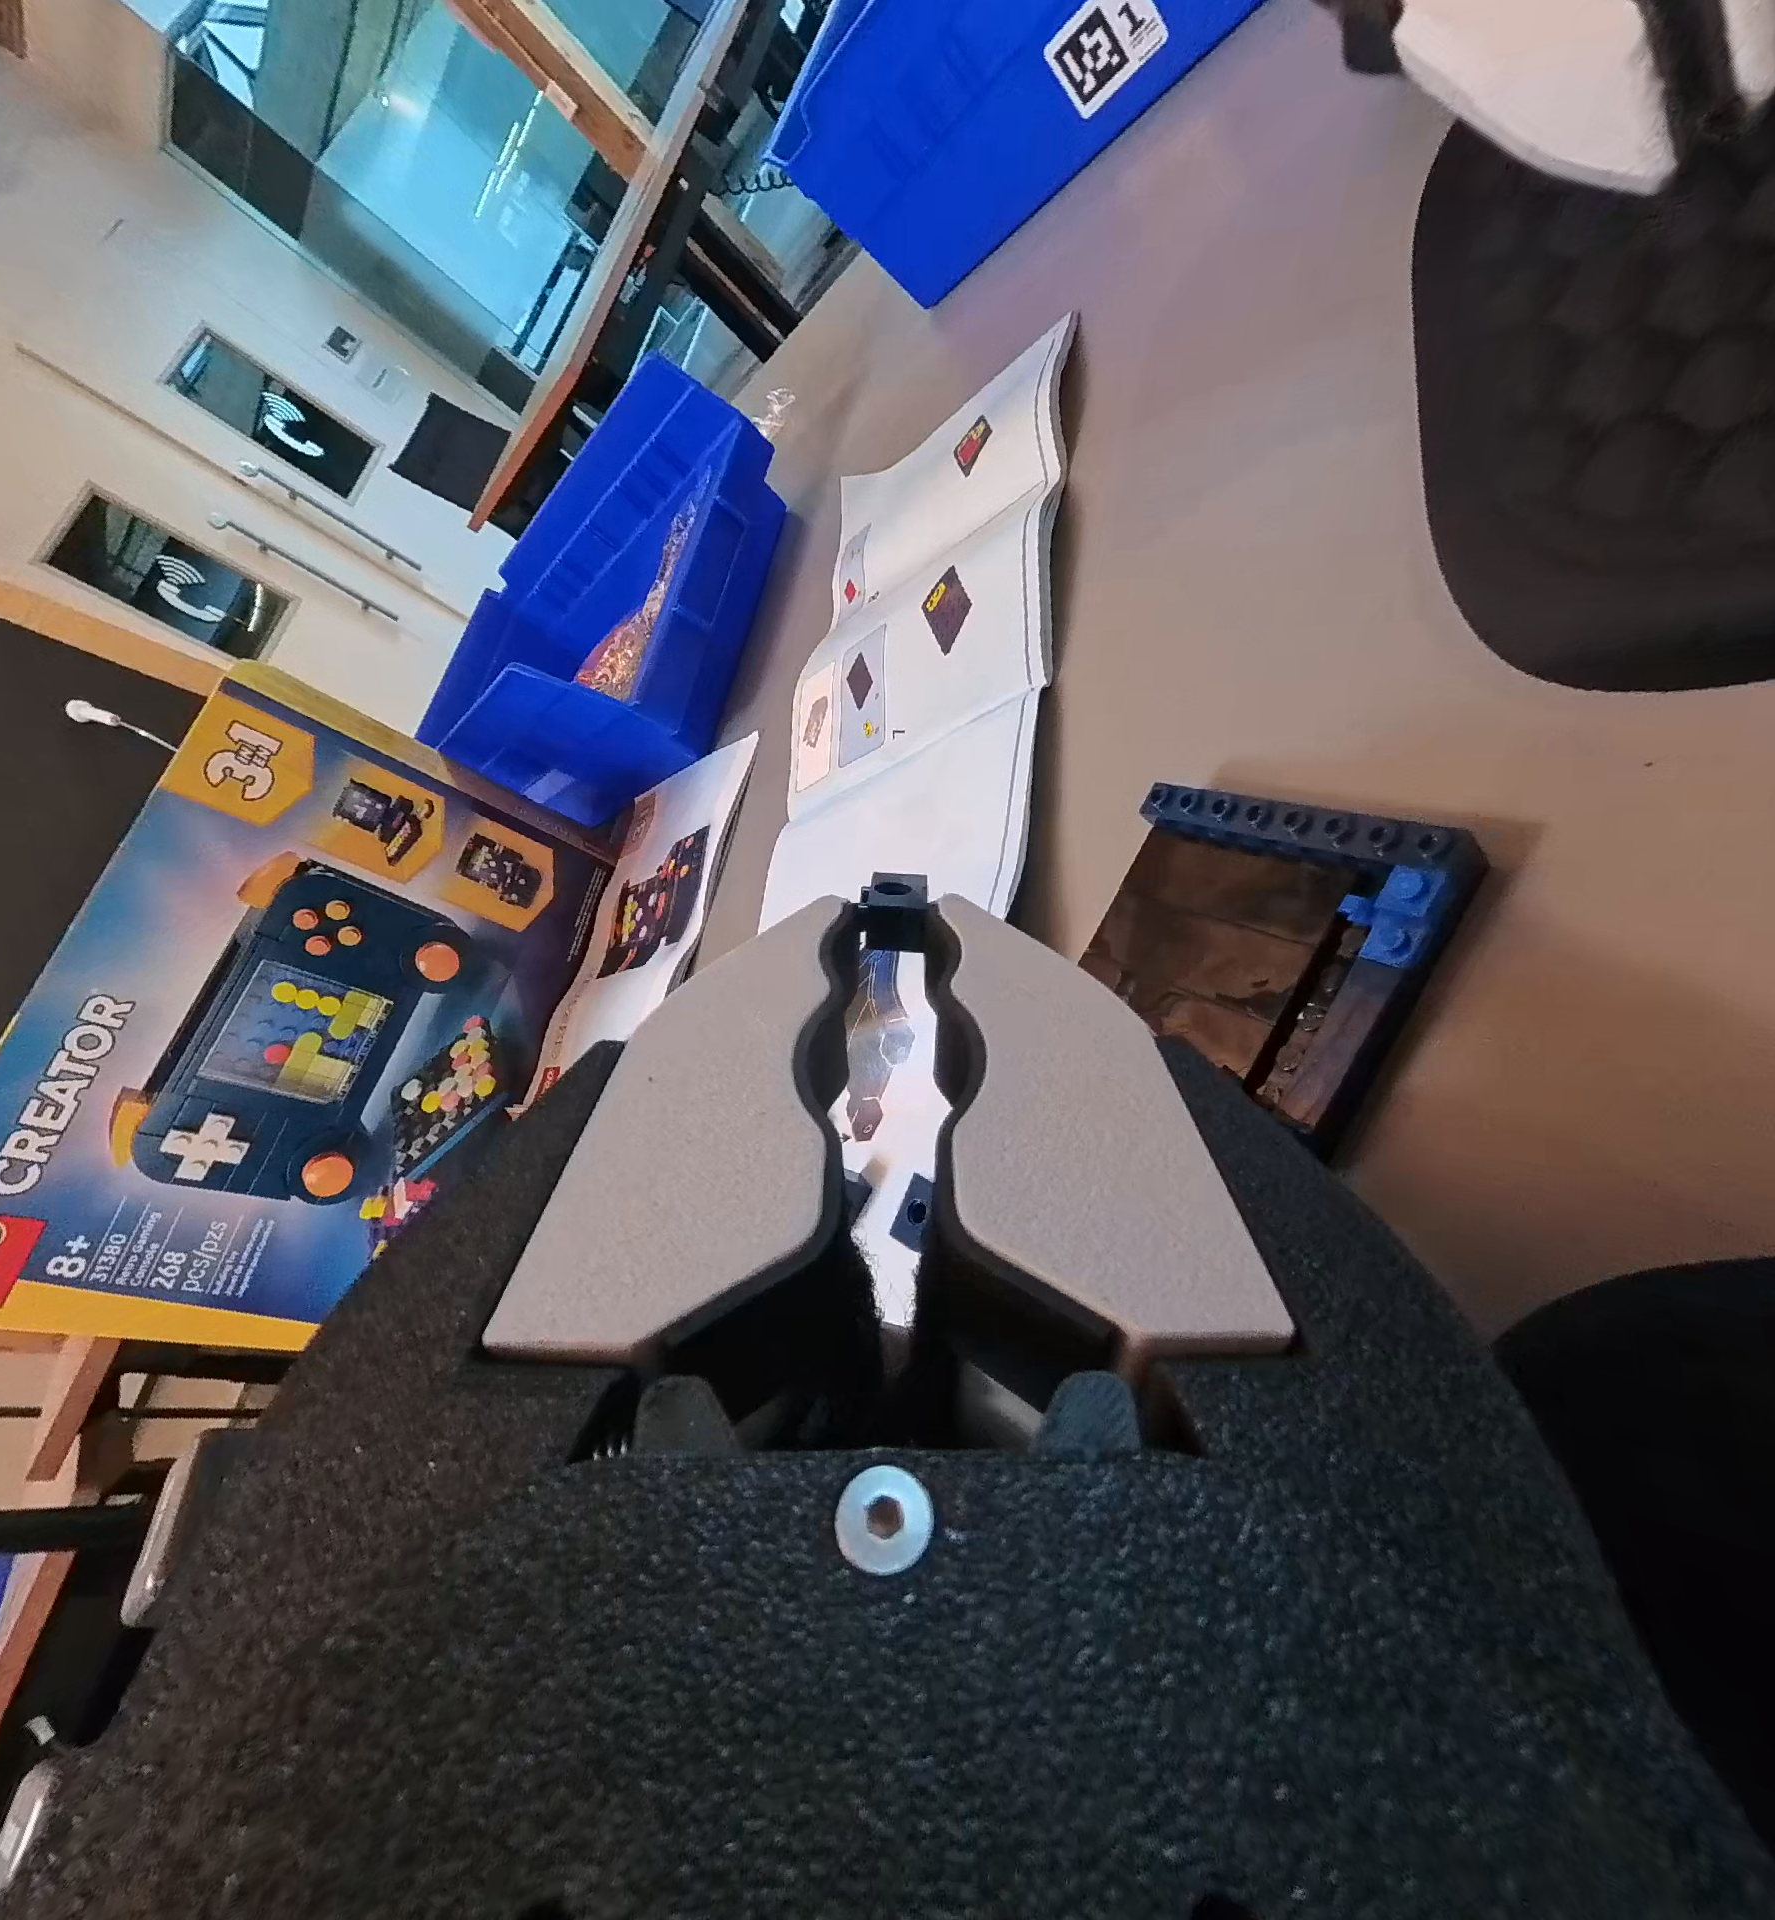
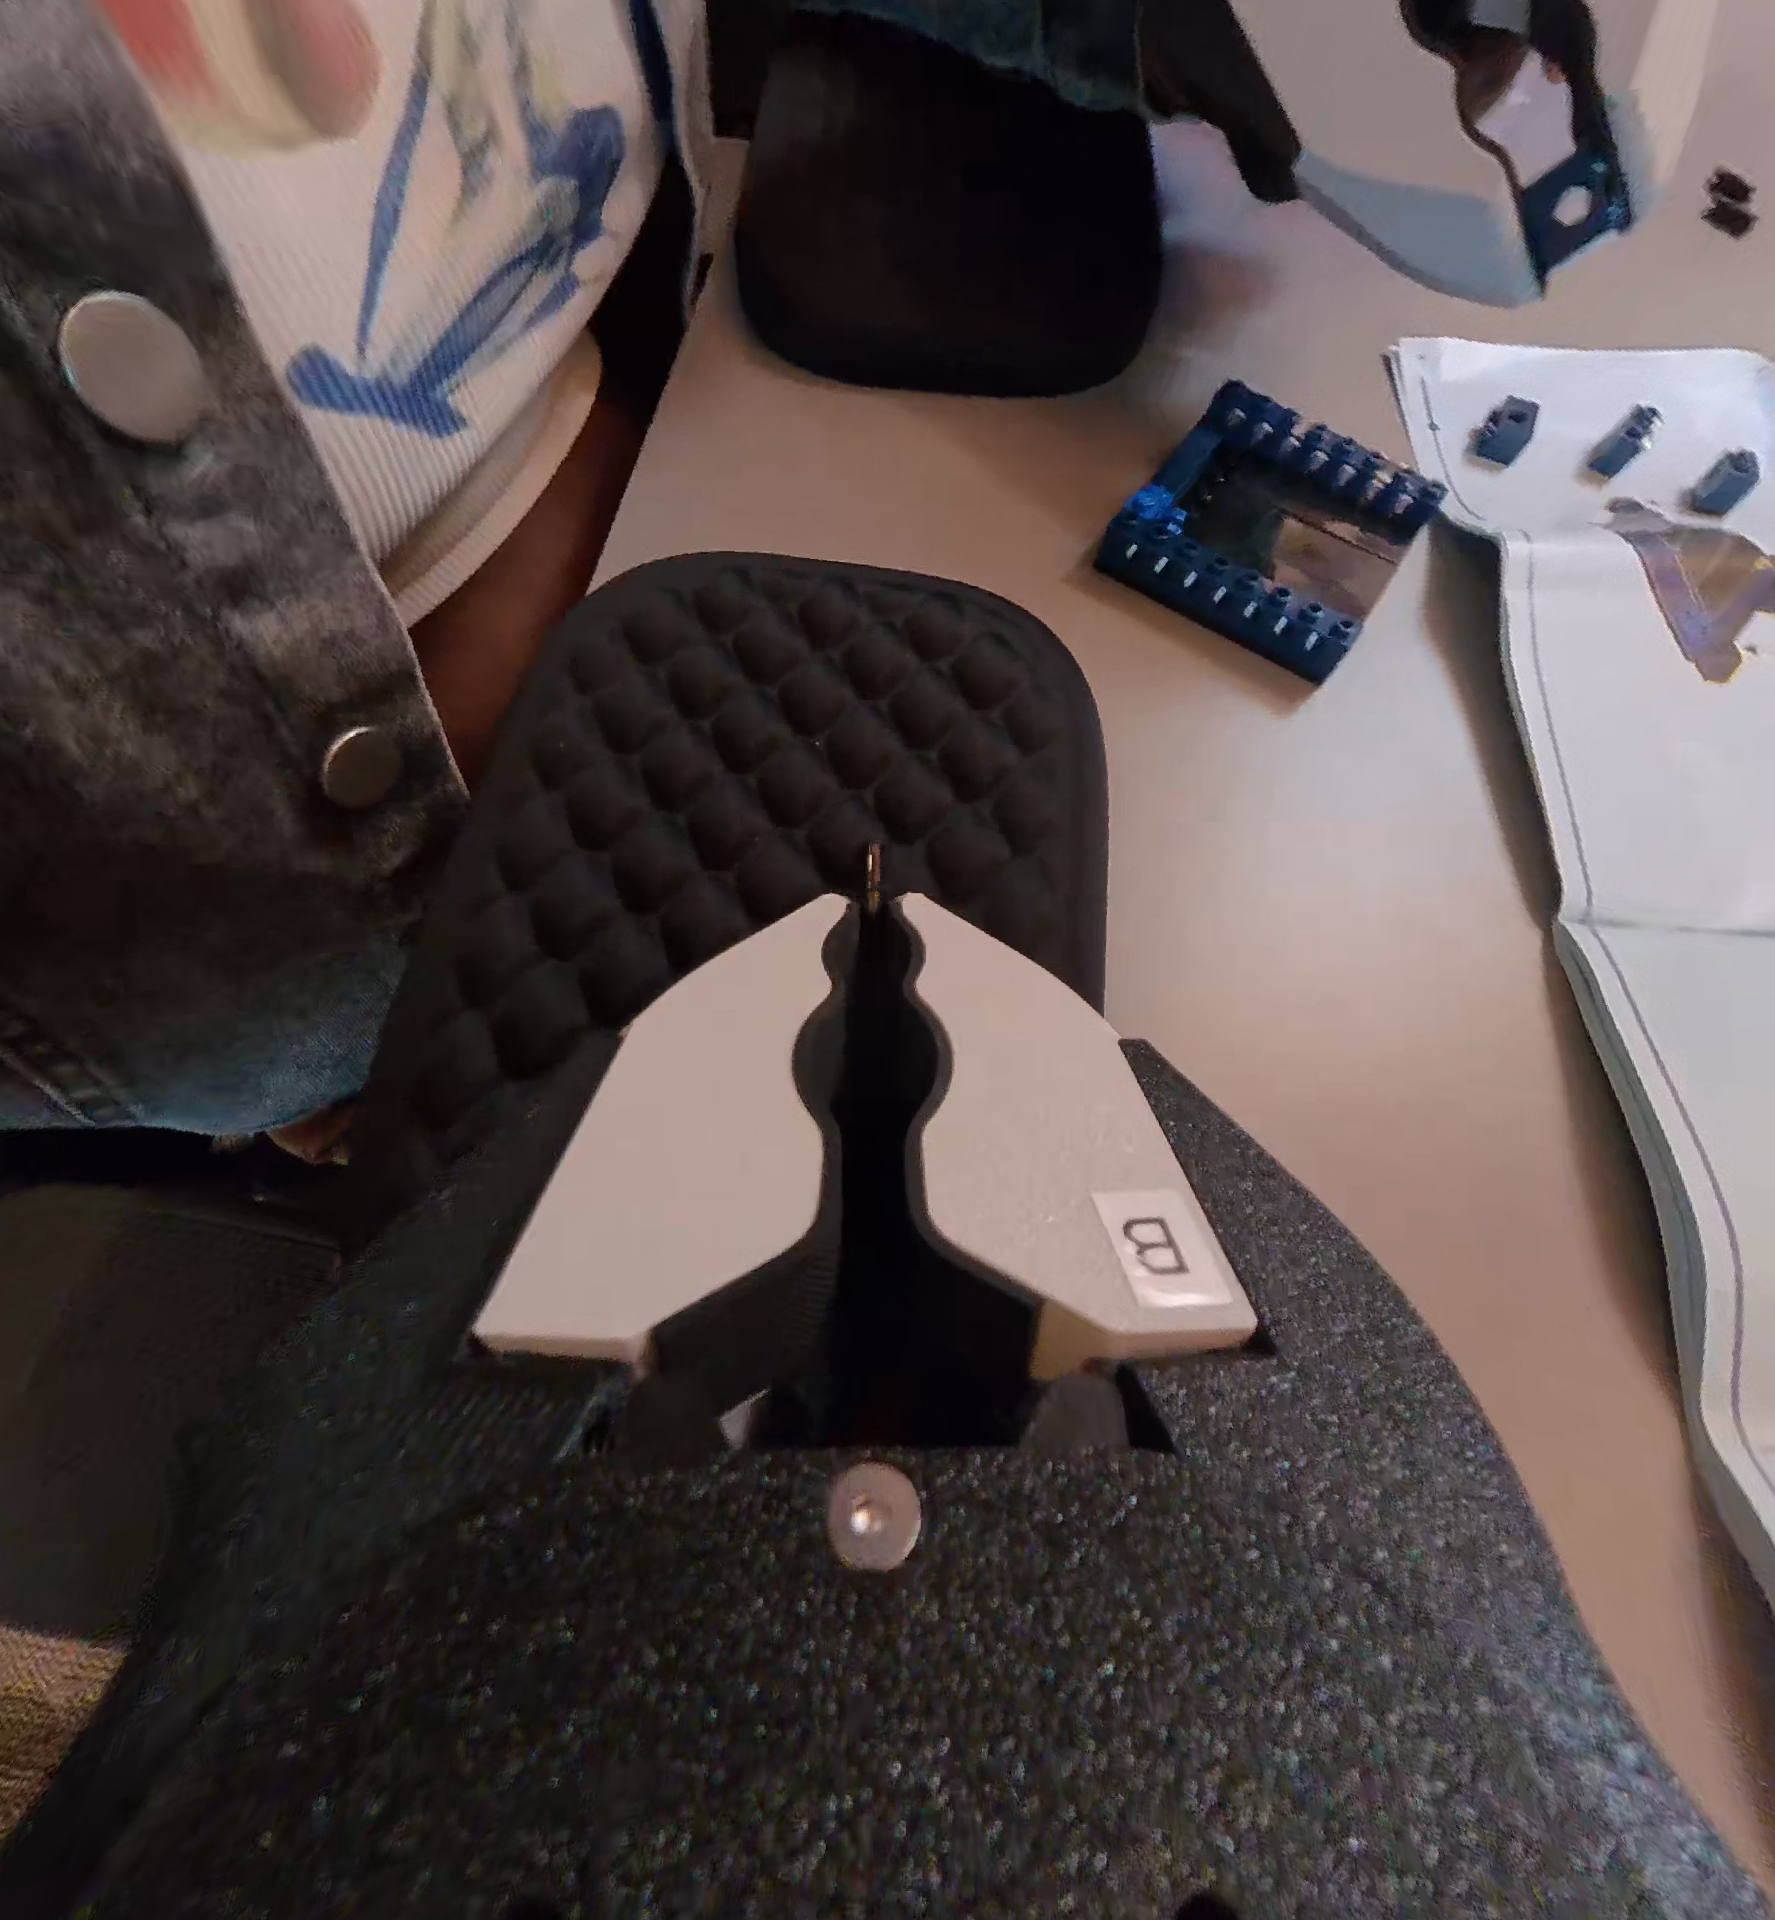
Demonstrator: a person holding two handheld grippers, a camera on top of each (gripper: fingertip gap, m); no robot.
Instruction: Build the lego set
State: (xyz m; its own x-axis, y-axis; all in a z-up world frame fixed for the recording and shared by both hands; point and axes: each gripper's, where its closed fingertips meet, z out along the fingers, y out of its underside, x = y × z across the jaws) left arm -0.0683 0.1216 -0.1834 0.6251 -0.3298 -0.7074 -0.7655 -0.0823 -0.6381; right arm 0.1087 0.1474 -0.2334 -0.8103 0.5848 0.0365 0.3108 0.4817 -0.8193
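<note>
**Two handheld grippers over a beige table, each pinching a small part**

A smooth beige table [image 1: 1278, 436] fills the scene, with glass partitions and pale walls beyond its far edge in the left wrist view. On the table lie an open instruction booklet [image 1: 924, 665], two blue plastic bins [image 1: 613, 623] with a clear bag of small parts in the nearer one, a larger blue bin [image 1: 966, 135] at the far right, and a colourful toy brick set box [image 1: 239, 1018] standing at the left with a second, thinner booklet leaning by it.

The left gripper [image 1: 893, 914] pinches a small black brick with a round hole [image 1: 893, 899] between its grey fingertips; both pads press on its sides and the brick juts out past the tips. It hangs above the near edge of the open booklet. Just to the right, flat on the table, lies a dark blue brick frame [image 1: 1309, 935] around a shiny panel, with a lighter blue piece at one inner corner.

The right gripper [image 2: 872, 914] has its fingers nearly together, nipping a tiny thin metallic-looking piece [image 2: 872, 868] that pokes out beyond the tips; what it is cannot be told. Behind it sits a black quilted pad [image 2: 789, 748], and a person in a denim jacket [image 2: 114, 644] sits at the left. Three small dark bricks [image 2: 1621, 457] rest on the booklet at the far right.
</note>
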